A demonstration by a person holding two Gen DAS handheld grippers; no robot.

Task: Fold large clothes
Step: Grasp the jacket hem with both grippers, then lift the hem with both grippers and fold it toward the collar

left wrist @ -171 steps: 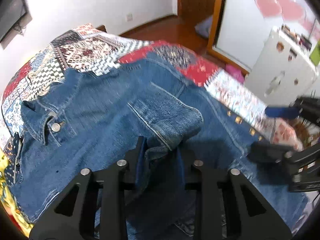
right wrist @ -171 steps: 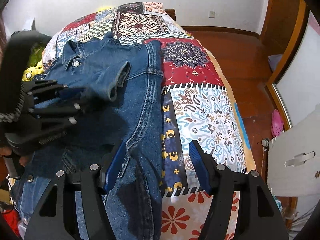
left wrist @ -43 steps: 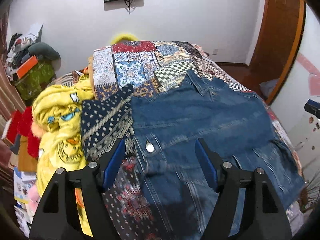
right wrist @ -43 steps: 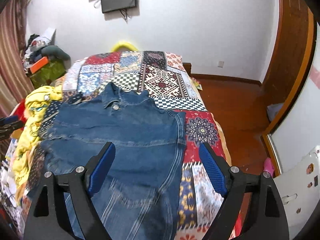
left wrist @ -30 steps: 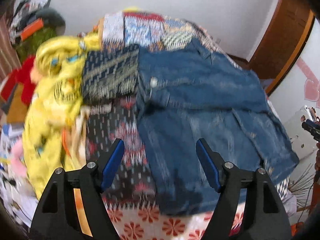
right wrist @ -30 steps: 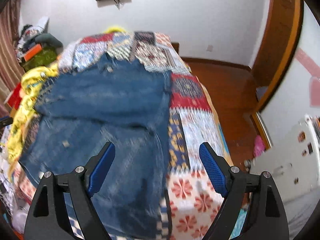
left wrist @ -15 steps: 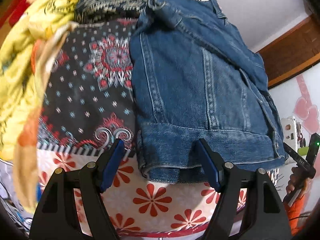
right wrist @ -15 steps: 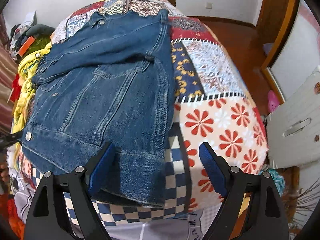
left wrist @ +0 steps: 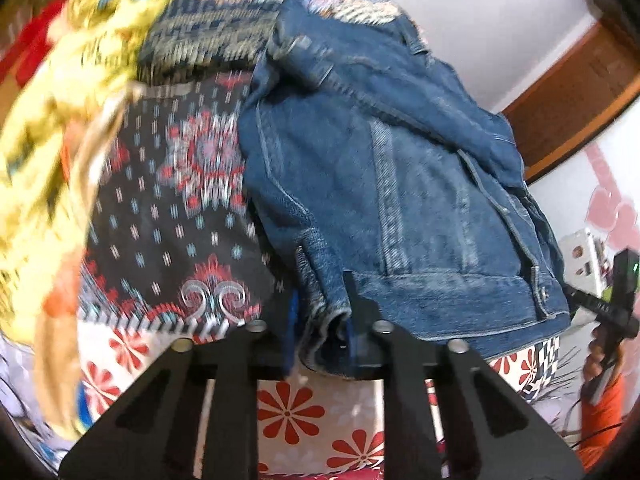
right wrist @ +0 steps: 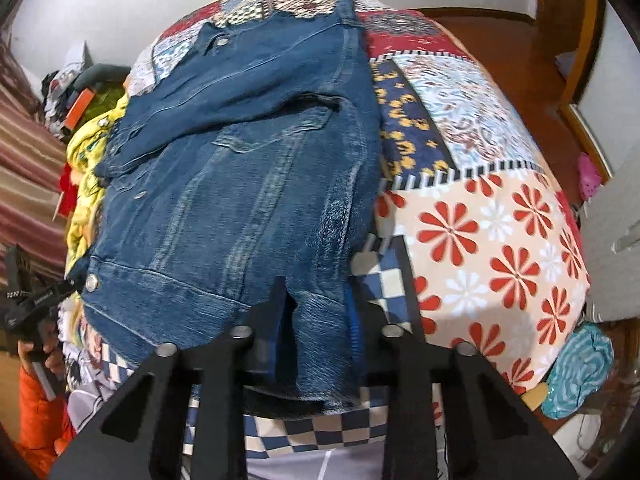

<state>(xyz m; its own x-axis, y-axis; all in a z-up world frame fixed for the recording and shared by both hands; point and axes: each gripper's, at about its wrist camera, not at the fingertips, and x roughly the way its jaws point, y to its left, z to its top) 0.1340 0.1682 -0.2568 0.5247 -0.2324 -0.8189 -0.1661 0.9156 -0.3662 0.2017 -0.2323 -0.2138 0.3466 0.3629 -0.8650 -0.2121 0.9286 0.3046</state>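
A blue denim jacket (left wrist: pixel 380 168) lies flat on the patchwork bed, sleeves folded in, its hem toward me. In the left wrist view my left gripper (left wrist: pixel 322 312) is at the hem's left corner, jaws closing, with the bunched denim pinched between the pads. In the right wrist view the jacket (right wrist: pixel 240 160) fills the middle. My right gripper (right wrist: pixel 316 304) is at the hem's right corner, jaws closing on a fold of denim. Each view shows the other gripper at the frame's edge, the right gripper (left wrist: pixel 612 304) and the left gripper (right wrist: pixel 32 304), each in a hand with an orange sleeve.
The patchwork quilt (right wrist: pixel 480 220) covers the bed, with its near edge just below the hem. A yellow blanket (left wrist: pixel 48 120) is heaped left of the jacket. A white cabinet (right wrist: pixel 616 220) and a teal bundle (right wrist: pixel 580 368) stand off the bed's right side.
Both grippers came down to the jacket's near hem with jaws wide apart. Now both pairs of jaws have drawn in on the hem corners.
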